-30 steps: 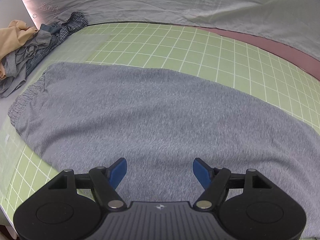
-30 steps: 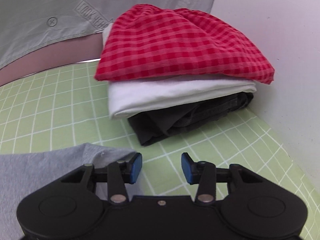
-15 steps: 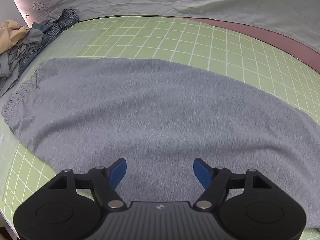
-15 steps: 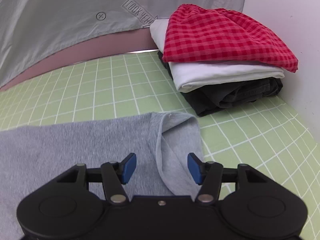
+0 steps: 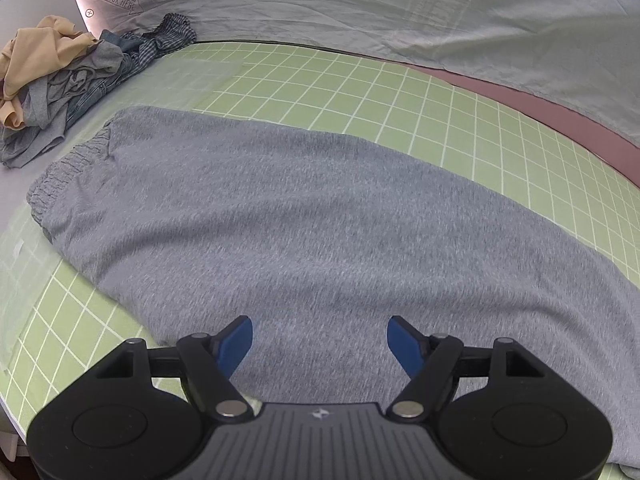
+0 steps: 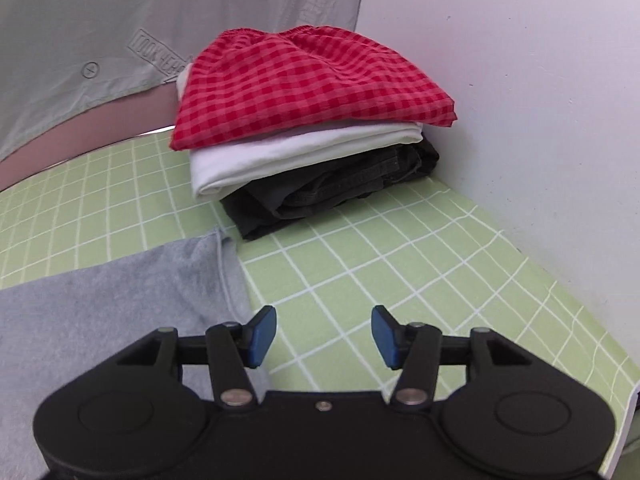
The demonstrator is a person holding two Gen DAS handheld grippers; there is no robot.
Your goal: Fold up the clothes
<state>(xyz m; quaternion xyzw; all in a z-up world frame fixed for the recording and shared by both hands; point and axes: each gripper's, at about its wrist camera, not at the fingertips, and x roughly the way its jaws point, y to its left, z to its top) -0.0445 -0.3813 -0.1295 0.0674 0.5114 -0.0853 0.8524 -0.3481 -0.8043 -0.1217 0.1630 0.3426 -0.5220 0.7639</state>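
Grey sweatpants (image 5: 304, 216) lie flat across the green grid mat (image 5: 360, 92), elastic waistband at the far left. My left gripper (image 5: 320, 342) hovers open over the pants' near edge, nothing between its blue pads. In the right wrist view the hem end of the sweatpants (image 6: 120, 292) reaches the lower left. My right gripper (image 6: 324, 336) stands open just right of that hem, over bare mat (image 6: 420, 264).
A folded stack sits ahead of the right gripper by the white wall (image 6: 540, 80): red checked garment (image 6: 304, 80), white one (image 6: 296, 152), black one (image 6: 332, 192). A heap of unfolded clothes (image 5: 60, 80) lies at the mat's far left. A grey sheet (image 5: 360, 8) hangs behind.
The right gripper has shifted right off the pants' hem, closer to the folded stack. The left gripper has pulled back slightly and turned, bringing the clothes heap further into view. Both stay open.
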